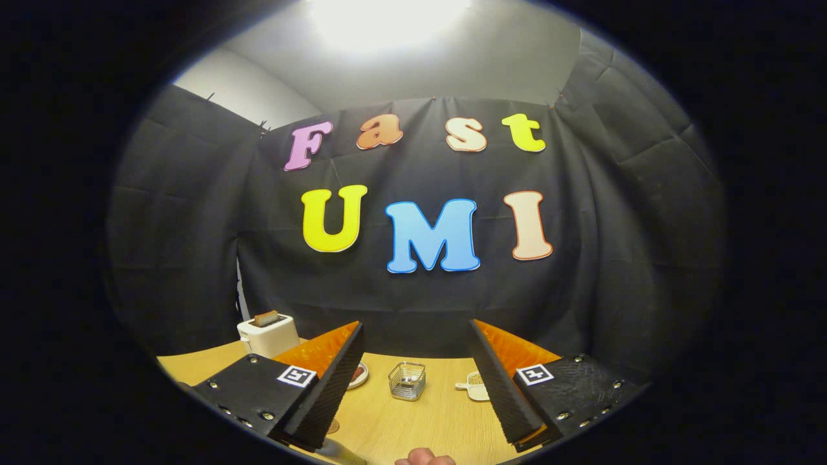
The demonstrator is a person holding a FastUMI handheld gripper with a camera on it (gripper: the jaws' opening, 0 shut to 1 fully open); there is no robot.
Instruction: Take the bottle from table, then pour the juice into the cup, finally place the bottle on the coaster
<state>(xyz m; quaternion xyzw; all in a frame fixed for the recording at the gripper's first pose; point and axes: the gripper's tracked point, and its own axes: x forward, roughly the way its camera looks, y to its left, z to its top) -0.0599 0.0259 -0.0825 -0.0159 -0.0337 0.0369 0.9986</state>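
Note:
My gripper (416,326) is open and raised above the wooden table (413,426), with nothing between its fingers. Beyond the fingers, roughly midway between them, a clear square glass cup (407,381) stands upright on the table. To its right lies a flat cream coaster-like piece with a small handle (475,386), partly hidden by the right finger. Left of the cup a small round plate (358,374) with something reddish on it peeks out from behind the left finger. A small brown round thing (333,426) shows beside the left finger; I cannot tell what it is.
A white toaster (268,334) with a slice of toast in it stands at the table's far left. The black cloth wall rises right behind the table. A person's fingertip (423,458) shows at the near edge, below the fingers.

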